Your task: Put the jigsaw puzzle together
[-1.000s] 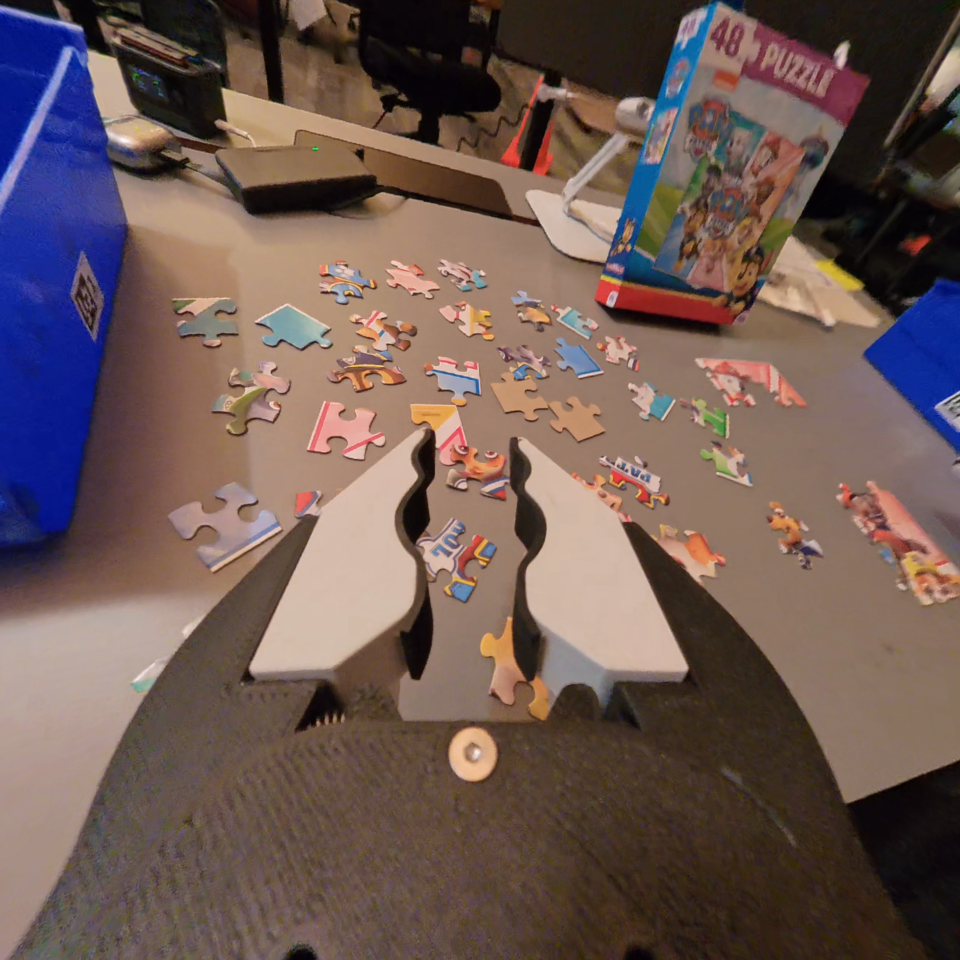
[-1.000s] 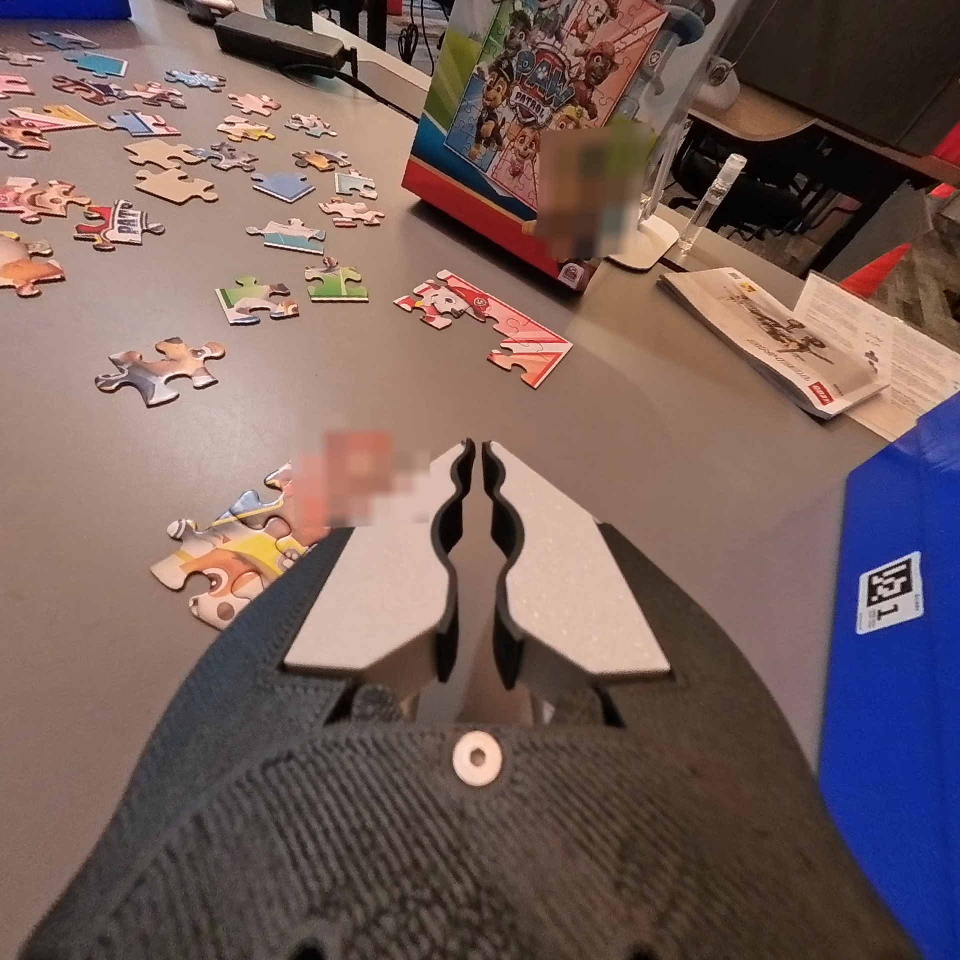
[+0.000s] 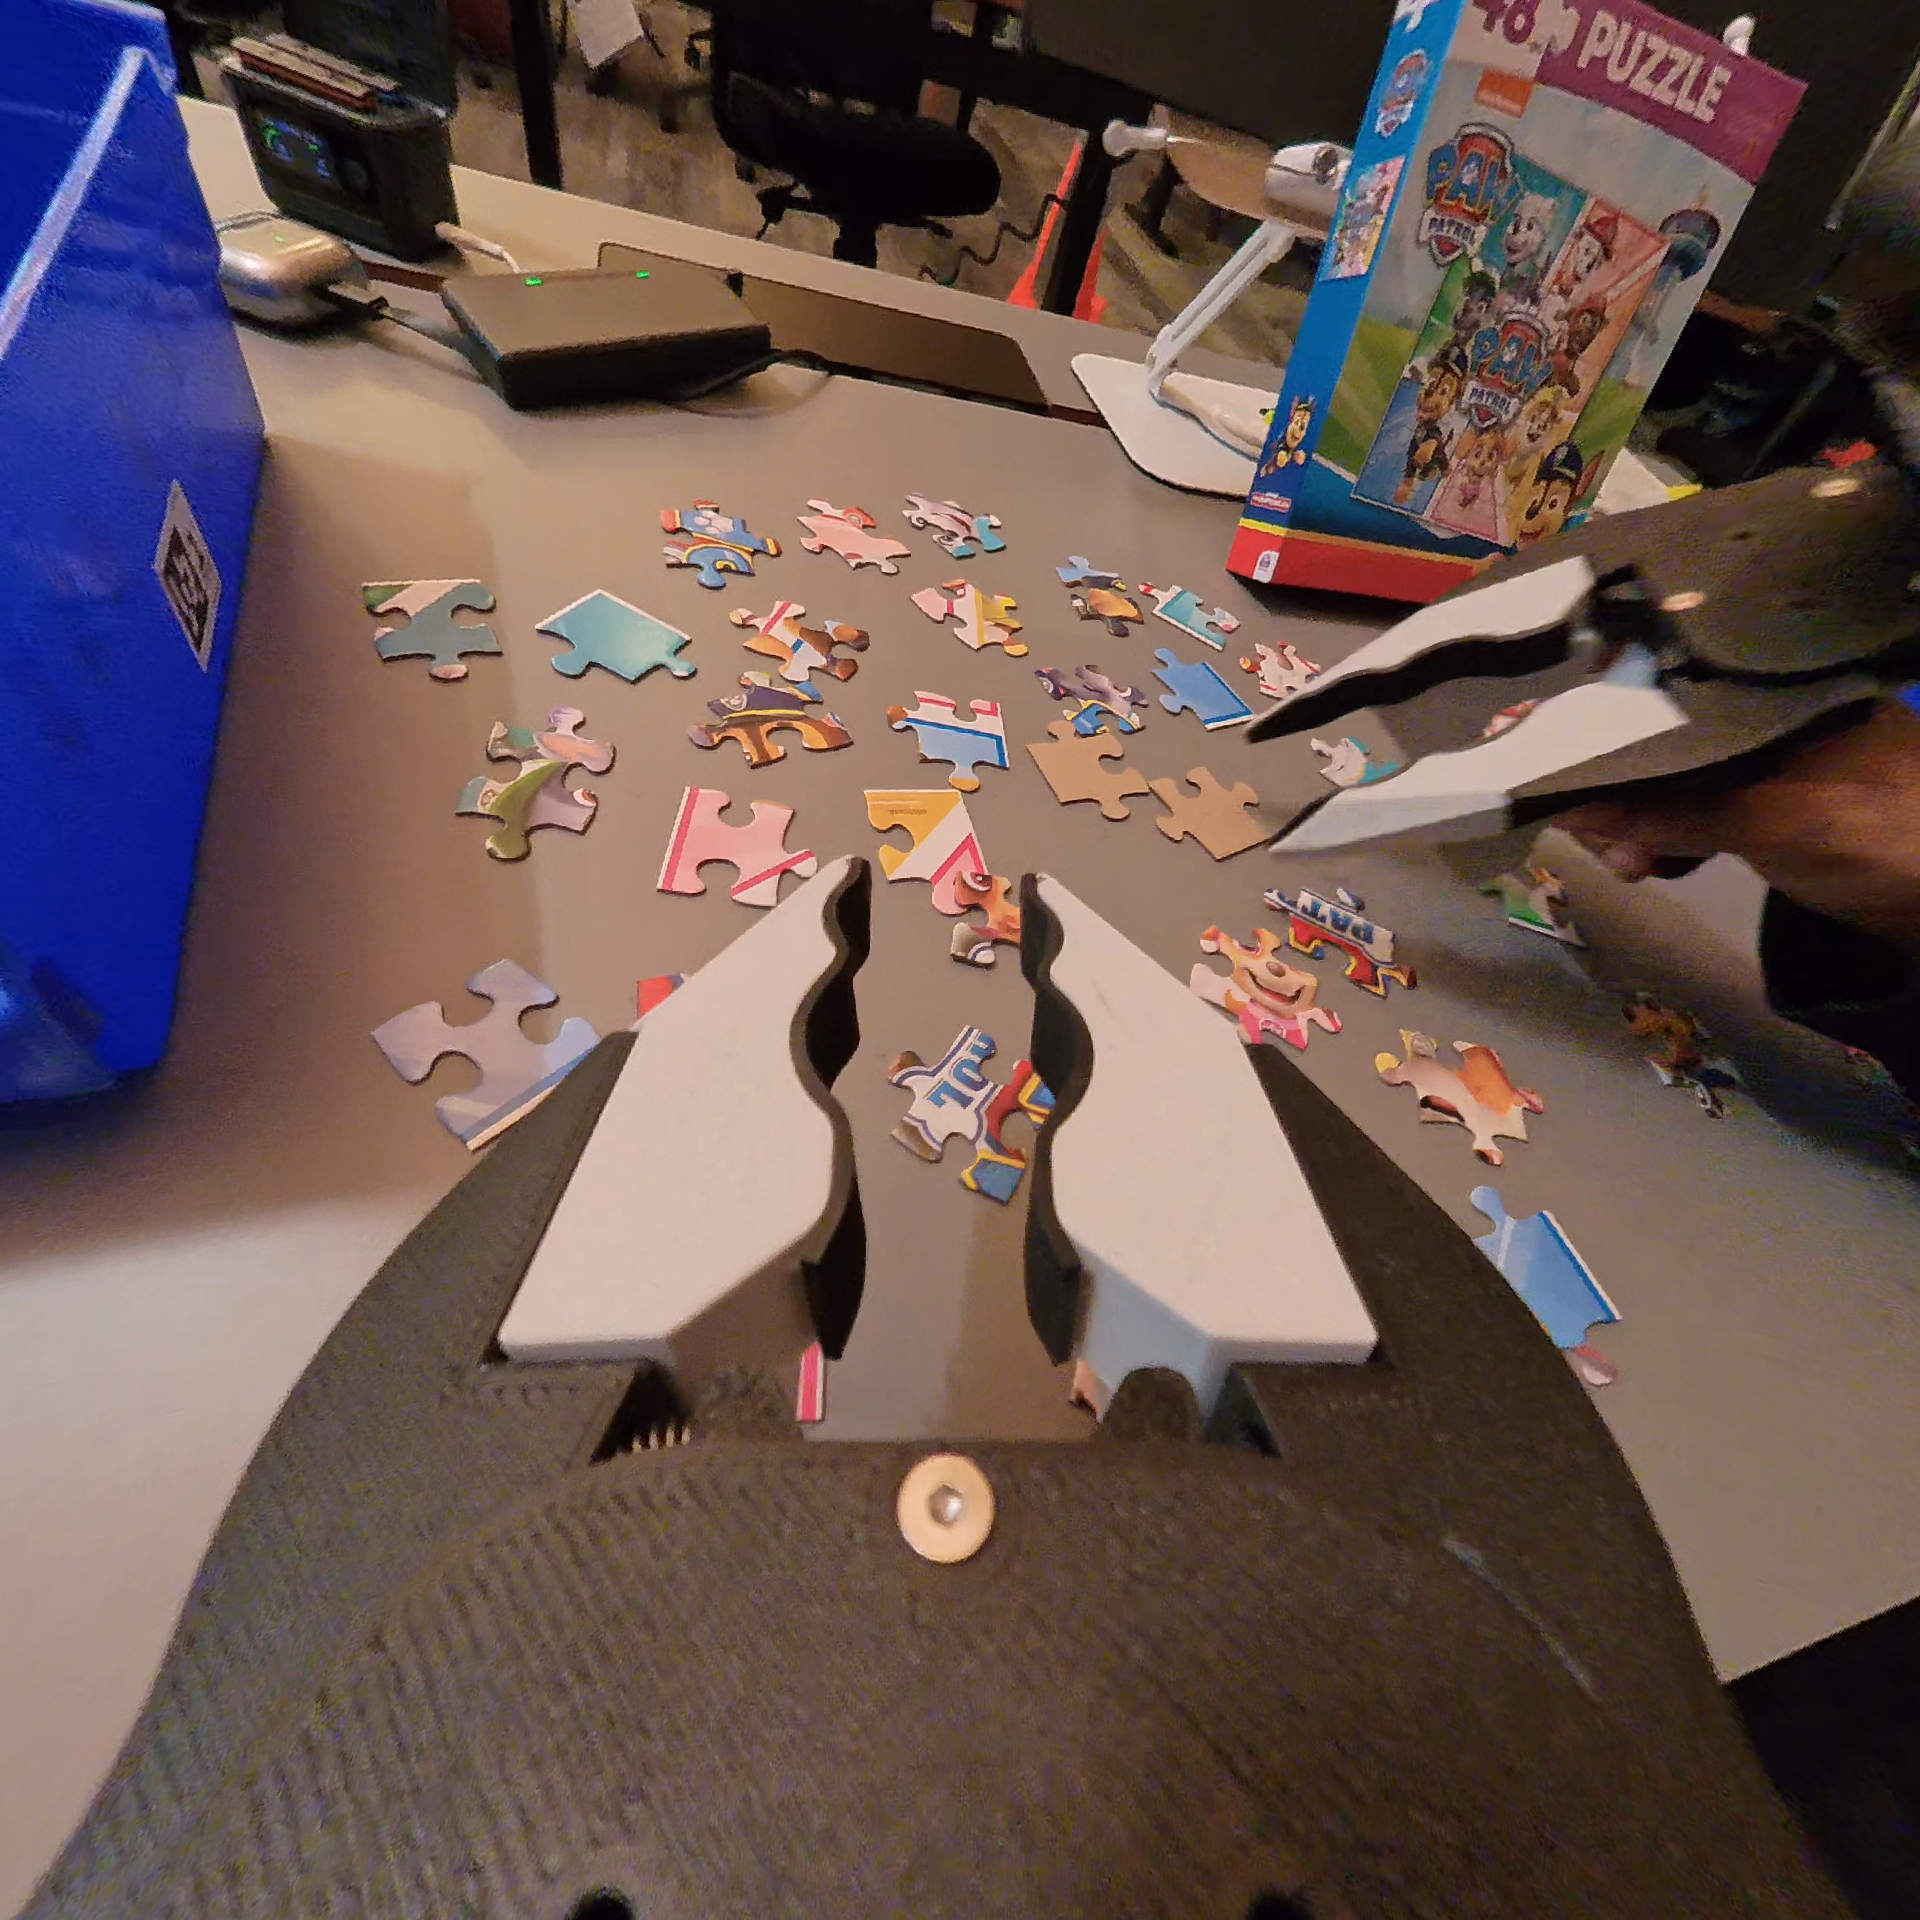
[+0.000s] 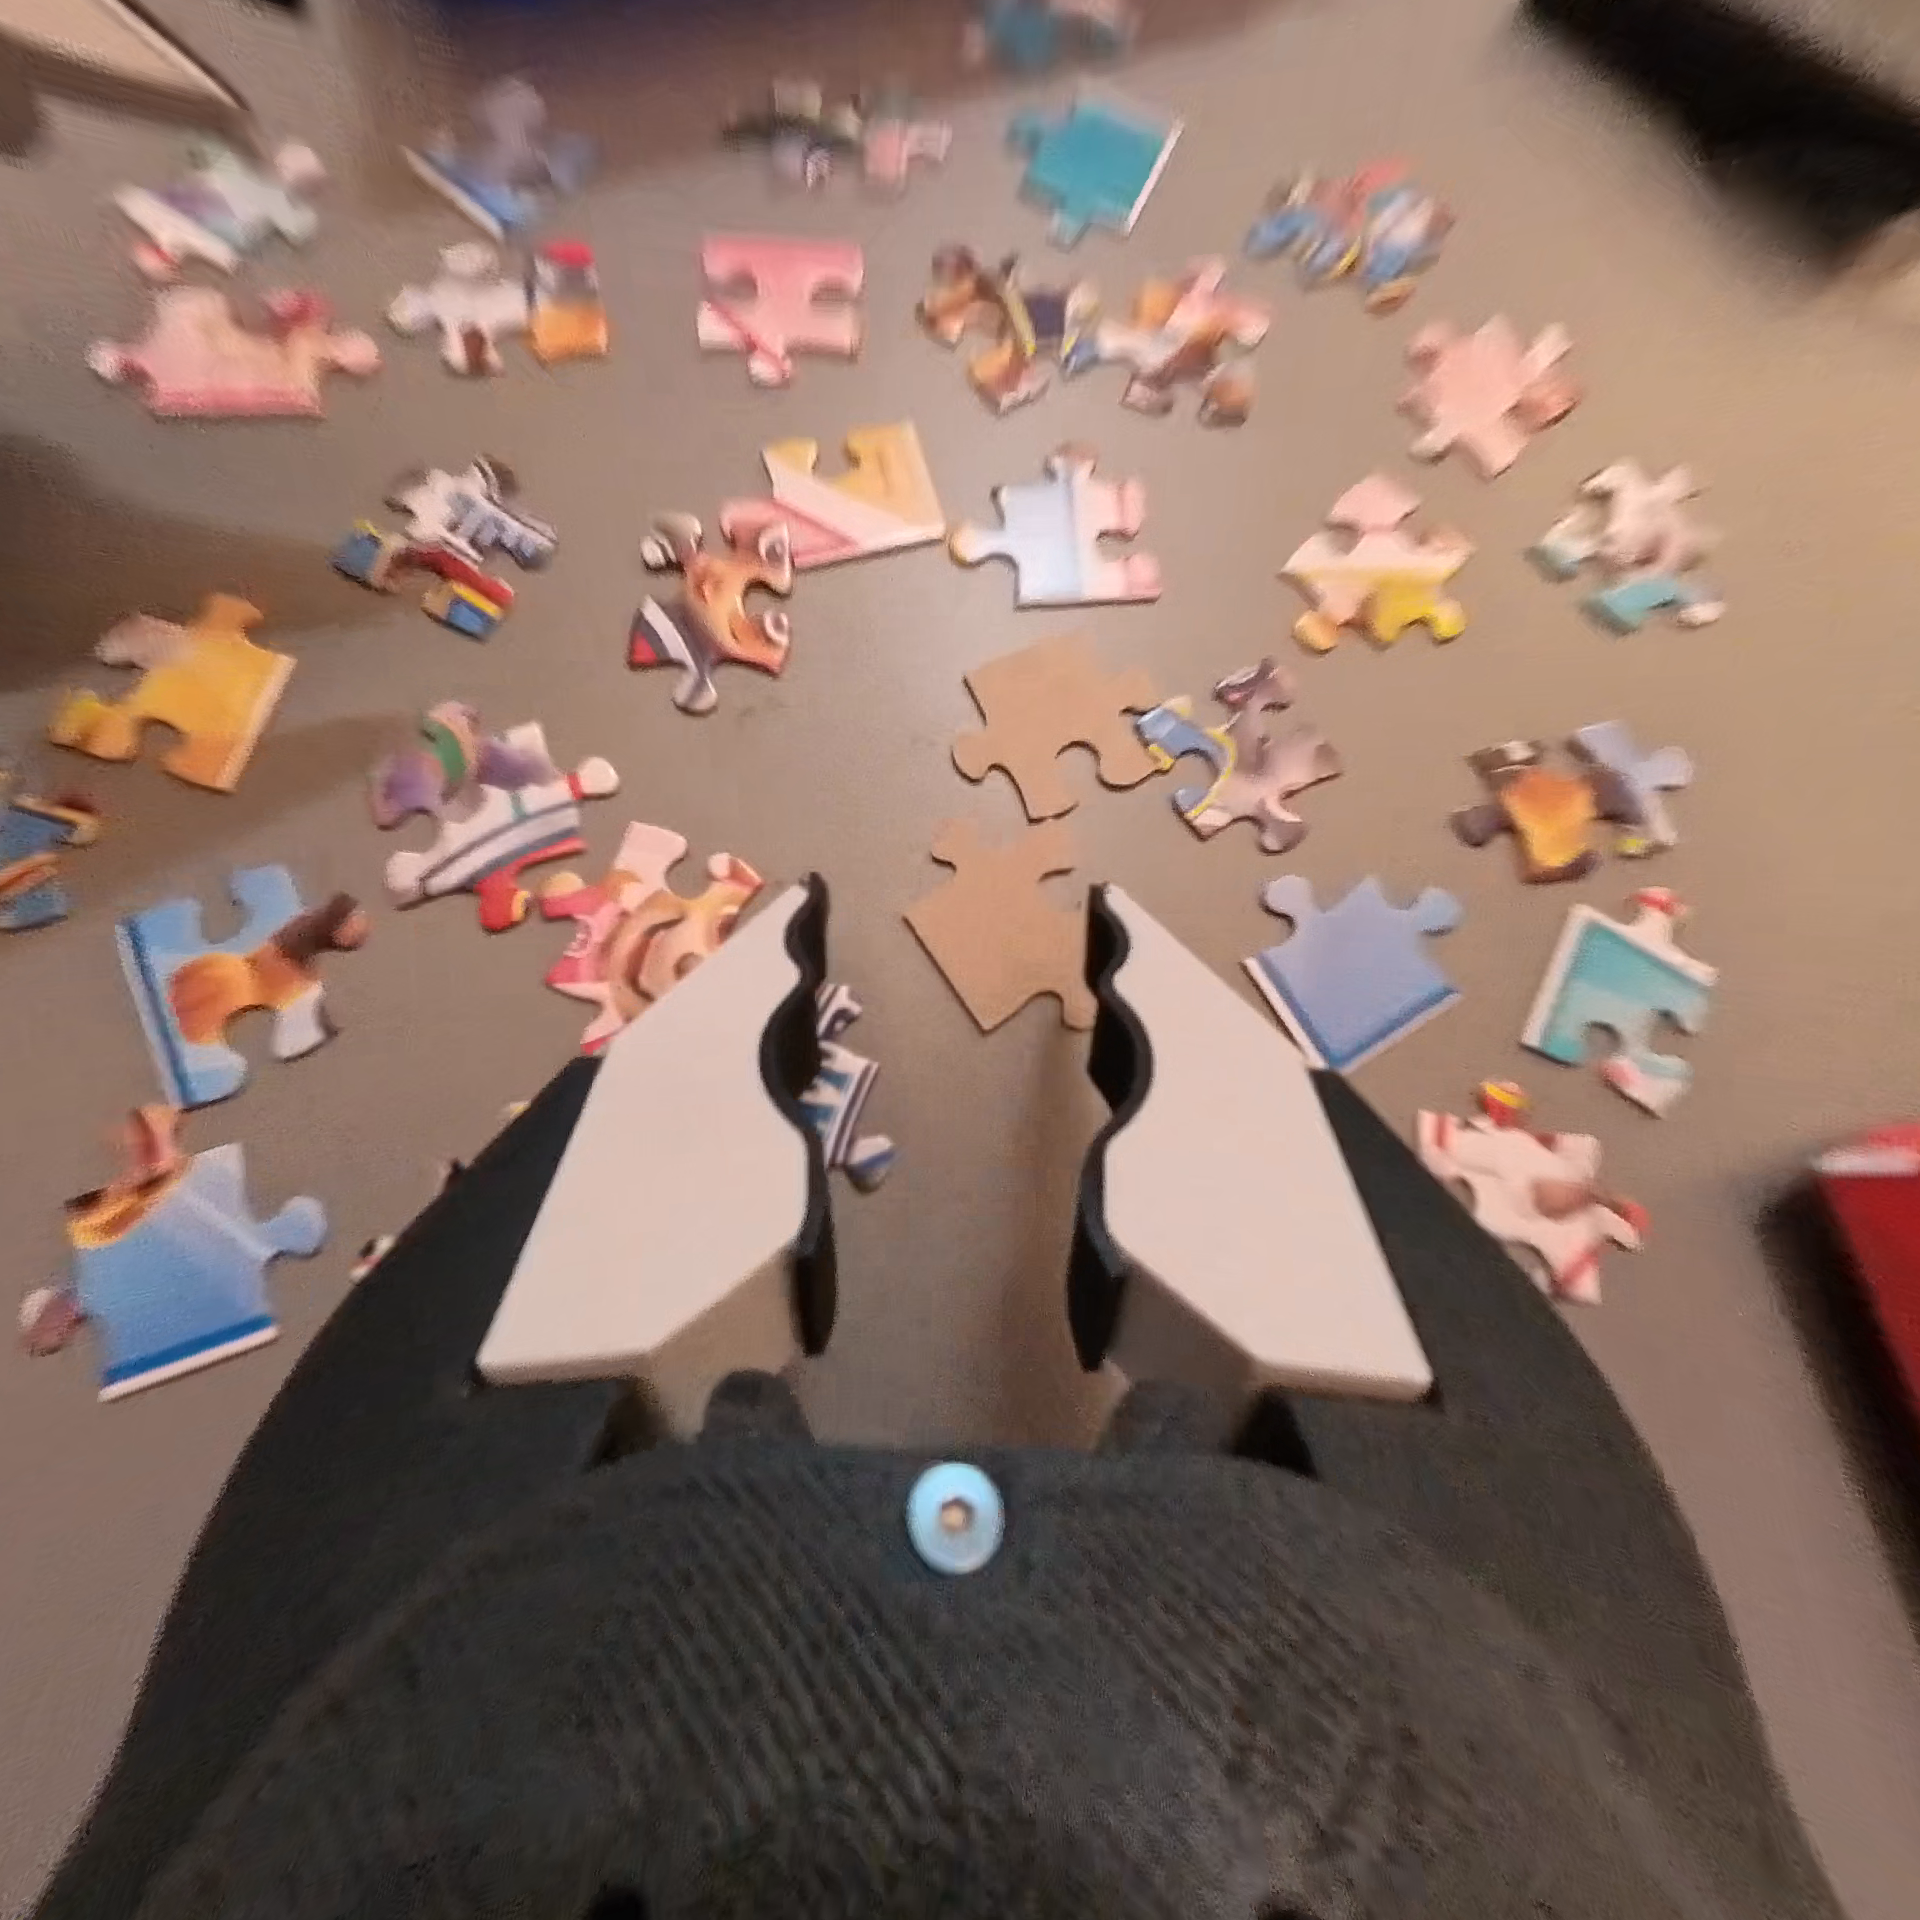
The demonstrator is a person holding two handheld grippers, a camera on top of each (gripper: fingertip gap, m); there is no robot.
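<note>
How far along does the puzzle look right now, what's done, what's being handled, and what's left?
Done: very little; no joined section shows among the scattered pieces on the table.

In hand: nothing. The right gripper is open above a face-down brown piece. The left gripper is open over loose pieces.

Left: nearly everything. A second brown piece is face down; the puzzle box stands behind.

An office: grey desk, swivel chair, charging electronics, blue bins.
</note>
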